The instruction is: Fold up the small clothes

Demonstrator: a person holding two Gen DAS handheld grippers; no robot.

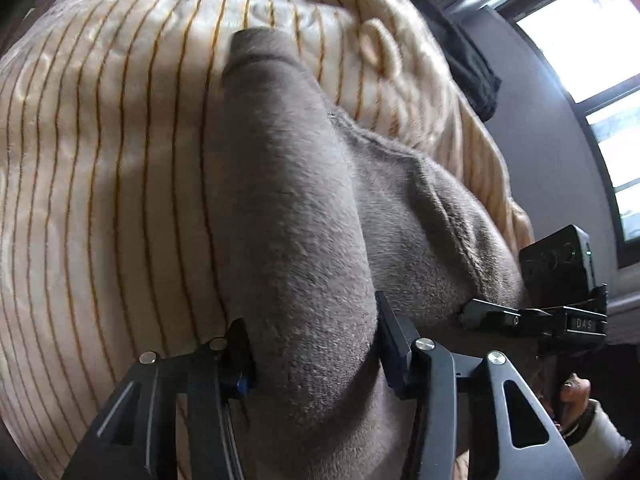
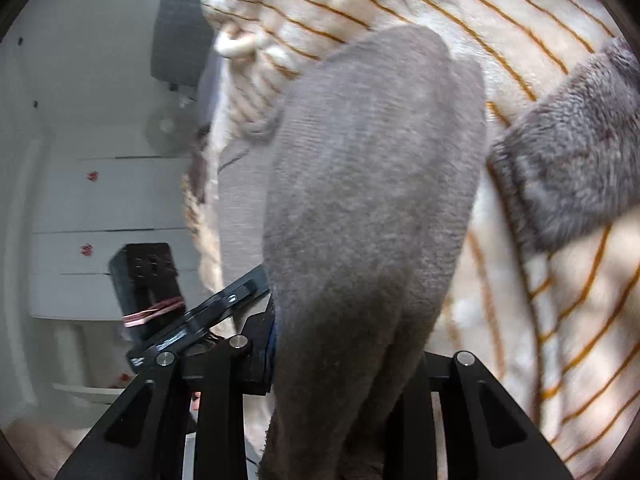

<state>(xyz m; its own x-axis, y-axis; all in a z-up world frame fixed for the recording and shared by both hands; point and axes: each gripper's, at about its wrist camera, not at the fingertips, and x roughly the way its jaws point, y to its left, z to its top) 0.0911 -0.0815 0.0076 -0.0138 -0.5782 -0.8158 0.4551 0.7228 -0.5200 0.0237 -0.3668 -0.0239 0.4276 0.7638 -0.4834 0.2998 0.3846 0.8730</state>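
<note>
The grey garment (image 1: 304, 240) is hanging above the striped blanket (image 1: 100, 160), and I am pinching it in both the left gripper (image 1: 316, 344) and right gripper (image 2: 348, 344). I judge I am mid-fold; next I should be lowering it flat onto that blanket.

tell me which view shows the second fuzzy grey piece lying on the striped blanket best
The right wrist view: the fuzzy grey piece lies at right on the striped blanket, apart from the grey garment held in the right gripper. The left wrist view doesn't clearly show it.

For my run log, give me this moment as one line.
left gripper: shut on grey garment | right gripper: shut on grey garment | garment over striped blanket
</note>
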